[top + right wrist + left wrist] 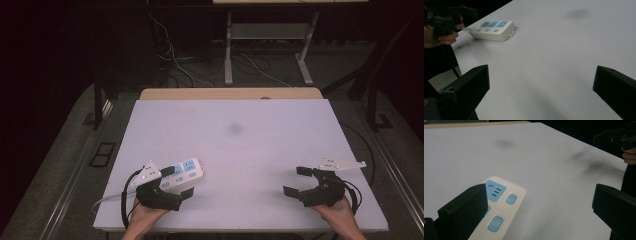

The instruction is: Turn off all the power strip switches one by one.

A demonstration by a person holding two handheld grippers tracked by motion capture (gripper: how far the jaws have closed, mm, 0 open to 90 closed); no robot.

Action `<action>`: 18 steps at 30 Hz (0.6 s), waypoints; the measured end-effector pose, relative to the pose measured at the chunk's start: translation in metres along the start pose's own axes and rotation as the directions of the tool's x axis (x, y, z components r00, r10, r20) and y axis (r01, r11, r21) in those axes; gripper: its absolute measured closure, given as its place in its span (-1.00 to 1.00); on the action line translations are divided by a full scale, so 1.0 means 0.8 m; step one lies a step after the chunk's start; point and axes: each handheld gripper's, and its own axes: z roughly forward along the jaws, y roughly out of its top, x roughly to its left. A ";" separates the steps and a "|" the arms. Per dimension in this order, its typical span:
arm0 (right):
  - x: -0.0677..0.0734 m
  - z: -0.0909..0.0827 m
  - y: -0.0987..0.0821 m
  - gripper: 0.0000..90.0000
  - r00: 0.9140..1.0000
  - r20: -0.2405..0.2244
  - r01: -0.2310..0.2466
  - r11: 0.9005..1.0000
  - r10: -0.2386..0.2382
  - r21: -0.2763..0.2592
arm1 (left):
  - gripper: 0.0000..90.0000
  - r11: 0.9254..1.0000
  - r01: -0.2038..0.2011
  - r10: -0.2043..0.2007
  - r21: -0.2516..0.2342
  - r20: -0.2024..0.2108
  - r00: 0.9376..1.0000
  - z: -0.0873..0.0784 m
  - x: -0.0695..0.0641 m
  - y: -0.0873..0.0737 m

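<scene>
My left gripper (176, 184) stands with jaws spread wide around the near end of the white power strip (182, 173), which lies flat on the worktop (235, 150) at its near left. I judge nothing grasped yet, though contact is hard to tell. My right gripper (298, 181), also spread and empty, waits well apart.

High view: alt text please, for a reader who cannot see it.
A person's two hands hold black grippers, both open, over a white table. The left gripper hovers at a white power strip with blue sockets near the table's front left; the right gripper sits over bare surface at the front right. Cables and desk legs stand behind.
</scene>
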 end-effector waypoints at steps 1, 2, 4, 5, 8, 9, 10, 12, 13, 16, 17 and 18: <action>0.000 0.000 0.000 -0.99 1.000 0.000 0.000 1.000 0.000 0.004 | -1.00 1.000 0.000 0.000 0.000 0.002 1.000 0.000 0.000 0.000; 0.000 0.000 0.000 -0.99 1.000 0.000 0.000 1.000 0.000 0.004 | -1.00 1.000 0.000 0.000 0.000 0.002 1.000 0.000 0.000 0.000; -0.001 0.001 -0.001 -0.99 1.000 0.003 0.001 1.000 -0.001 0.007 | -1.00 1.000 -0.002 0.002 0.001 0.003 1.000 0.001 -0.001 0.000; 0.000 0.001 -0.001 -0.99 1.000 0.006 -0.002 1.000 0.002 0.009 | -1.00 1.000 -0.002 0.002 0.001 0.003 1.000 0.001 -0.001 0.000; -0.001 0.001 -0.001 -0.99 1.000 0.006 -0.001 1.000 0.001 0.012 | -1.00 1.000 -0.002 0.002 0.000 0.005 1.000 0.001 -0.001 0.000; -0.001 0.001 -0.001 -0.99 1.000 0.006 -0.001 1.000 0.001 0.012 | -1.00 1.000 -0.002 0.002 0.000 0.006 1.000 0.001 -0.001 0.000; -0.002 0.002 -0.002 -0.99 1.000 0.004 -0.006 1.000 0.006 0.014 | -1.00 1.000 -0.002 0.002 0.000 0.007 1.000 0.001 -0.001 0.000; -0.002 0.002 -0.002 -0.99 1.000 0.005 -0.006 1.000 0.006 0.016 | -1.00 1.000 -0.005 0.005 0.002 0.005 1.000 0.001 -0.001 0.000; -0.002 0.002 -0.003 -0.99 1.000 0.006 -0.008 1.000 0.007 0.016 | -1.00 1.000 -0.004 0.004 0.001 0.004 1.000 0.001 -0.001 0.000; -0.003 0.001 -0.003 -0.99 1.000 0.007 -0.015 1.000 0.015 0.017 | -1.00 1.000 -0.002 0.002 0.001 0.004 1.000 0.000 -0.001 0.000; -0.004 0.001 -0.003 -0.99 1.000 0.007 -0.015 1.000 0.015 0.020 | -1.00 1.000 -0.002 0.002 0.001 0.003 1.000 0.000 -0.001 0.000; -0.004 0.001 -0.003 -0.99 1.000 0.007 -0.015 1.000 0.015 0.020 | -1.00 1.000 -0.001 0.001 0.000 0.003 1.000 0.000 -0.001 0.000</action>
